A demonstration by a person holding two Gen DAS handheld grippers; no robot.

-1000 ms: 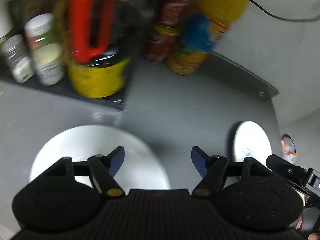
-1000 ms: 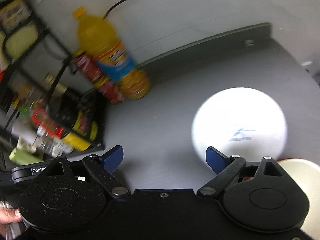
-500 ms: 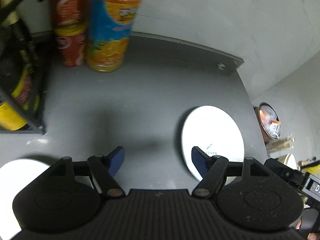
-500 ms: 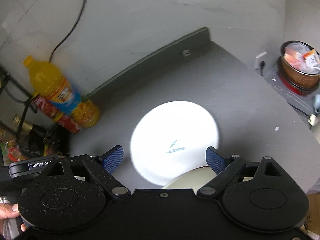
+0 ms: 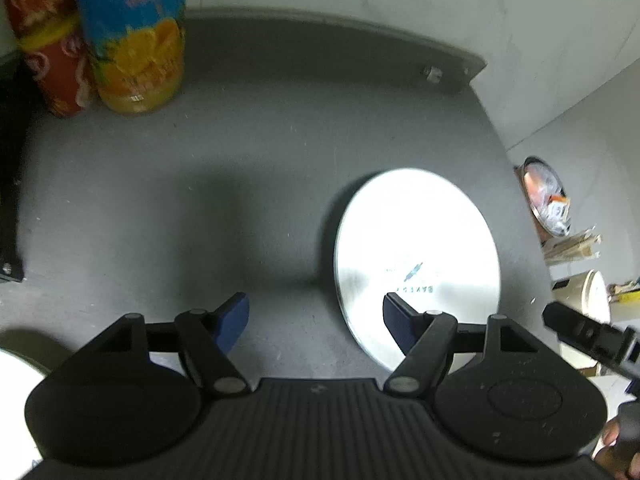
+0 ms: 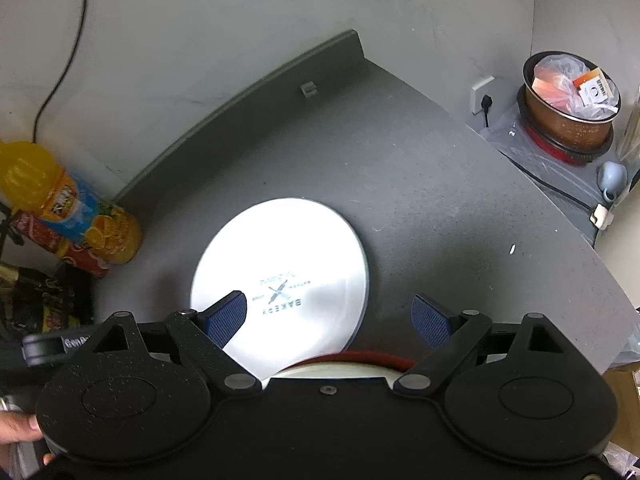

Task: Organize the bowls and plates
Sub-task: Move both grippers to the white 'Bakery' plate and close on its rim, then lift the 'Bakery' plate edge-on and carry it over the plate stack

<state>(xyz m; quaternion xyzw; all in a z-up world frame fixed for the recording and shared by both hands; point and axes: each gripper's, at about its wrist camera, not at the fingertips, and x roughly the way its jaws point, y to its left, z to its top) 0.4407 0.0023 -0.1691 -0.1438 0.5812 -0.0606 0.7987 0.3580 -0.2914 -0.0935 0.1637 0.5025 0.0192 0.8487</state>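
A white plate (image 5: 416,252) with a printed bakery logo lies flat on the dark grey counter (image 5: 200,184); the right wrist view shows the same plate (image 6: 288,264). My left gripper (image 5: 316,316) hovers open just left of the plate, its right fingertip over the plate's near edge. My right gripper (image 6: 330,316) is open above the plate's near right edge. A red-rimmed cream bowl (image 6: 344,366) peeks out just under the right gripper's body. Another white dish (image 5: 16,376) shows at the bottom left of the left wrist view.
An orange juice bottle (image 5: 132,36) and a red can (image 5: 52,60) stand at the back left by a black rack (image 5: 8,200). A brown pot with plastic bags (image 6: 570,100) sits beyond the counter's right edge. A raised lip (image 6: 248,88) runs along the back wall.
Both grippers have swung right and closed in on the logo plate. The rack of jars and the first white dish have slid out of the left view. Both stayed open.
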